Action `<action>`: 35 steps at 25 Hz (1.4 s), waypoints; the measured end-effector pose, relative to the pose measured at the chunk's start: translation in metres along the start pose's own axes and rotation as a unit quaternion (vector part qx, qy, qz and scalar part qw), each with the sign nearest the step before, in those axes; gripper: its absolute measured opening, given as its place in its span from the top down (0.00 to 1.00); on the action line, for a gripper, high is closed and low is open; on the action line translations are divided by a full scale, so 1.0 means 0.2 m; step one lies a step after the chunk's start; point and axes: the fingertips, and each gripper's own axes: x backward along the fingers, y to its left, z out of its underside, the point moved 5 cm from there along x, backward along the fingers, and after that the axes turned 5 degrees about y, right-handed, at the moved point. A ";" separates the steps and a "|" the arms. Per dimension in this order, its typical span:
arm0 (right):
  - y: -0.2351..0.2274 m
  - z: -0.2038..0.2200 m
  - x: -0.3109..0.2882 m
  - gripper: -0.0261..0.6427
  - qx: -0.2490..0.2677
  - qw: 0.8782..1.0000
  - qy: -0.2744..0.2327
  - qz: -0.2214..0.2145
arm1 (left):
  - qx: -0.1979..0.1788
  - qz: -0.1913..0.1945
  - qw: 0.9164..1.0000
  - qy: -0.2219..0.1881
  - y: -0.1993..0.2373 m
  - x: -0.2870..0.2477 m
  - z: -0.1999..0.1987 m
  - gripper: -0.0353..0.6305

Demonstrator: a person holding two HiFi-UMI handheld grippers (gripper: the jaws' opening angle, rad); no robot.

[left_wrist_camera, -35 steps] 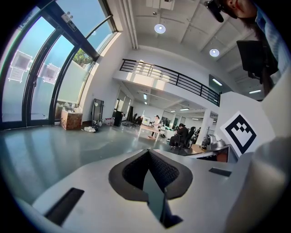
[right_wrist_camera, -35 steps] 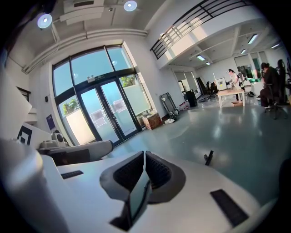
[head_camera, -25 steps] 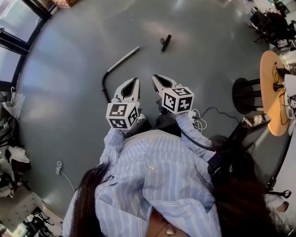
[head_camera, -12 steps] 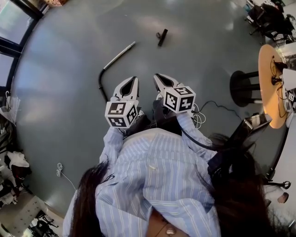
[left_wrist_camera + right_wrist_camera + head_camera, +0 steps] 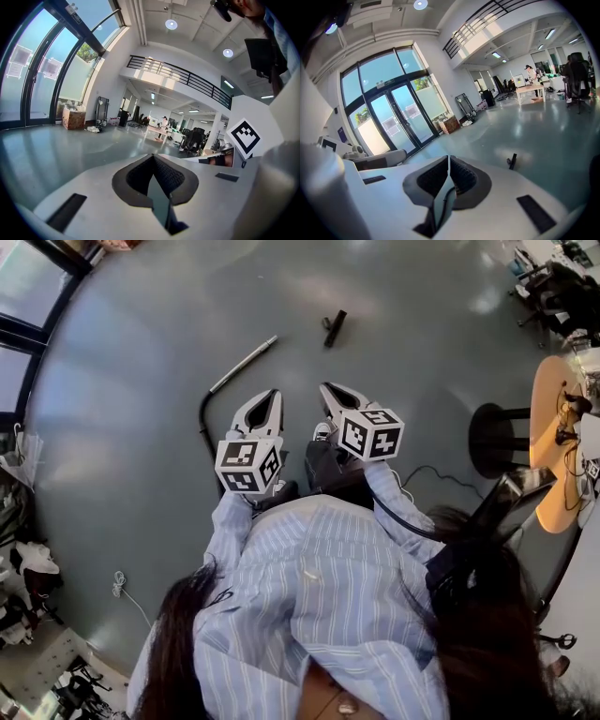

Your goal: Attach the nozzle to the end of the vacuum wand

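Observation:
The vacuum wand [image 5: 244,360], a silver tube, lies on the grey floor with a black hose [image 5: 202,416] curving off its near end. The small black nozzle [image 5: 334,327] lies apart from it, farther out to the right, and also shows as a nozzle [image 5: 512,161] in the right gripper view. My left gripper [image 5: 273,396] [image 5: 153,157] is held in the air just right of the hose, shut and empty. My right gripper [image 5: 327,388] [image 5: 449,158] hangs beside it, short of the nozzle, also shut with nothing in it.
A round wooden table [image 5: 547,442] and a black stool [image 5: 495,433] stand at the right. A black cable [image 5: 439,465] runs over the floor near my right arm. A white cord [image 5: 120,579] lies at the lower left. Glass doors [image 5: 393,119] line the left side.
Both grippers have moved a little forward toward the wand and nozzle. Their jaws have stayed shut. The wand and nozzle lie where they were.

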 end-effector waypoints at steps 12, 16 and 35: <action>-0.52 -0.42 -0.27 0.93 0.015 0.998 0.030 -0.045 | -0.003 -0.028 1.000 0.002 -0.05 -0.69 -0.23 0.94; -0.69 -0.42 -0.34 0.93 -0.012 0.998 0.047 -0.045 | 0.008 -0.039 0.999 0.019 -0.04 -0.82 -0.22 0.94; -0.89 -0.82 -1.18 0.93 -0.051 0.994 0.078 0.050 | 0.029 0.014 0.992 0.121 0.90 -1.45 -0.47 0.94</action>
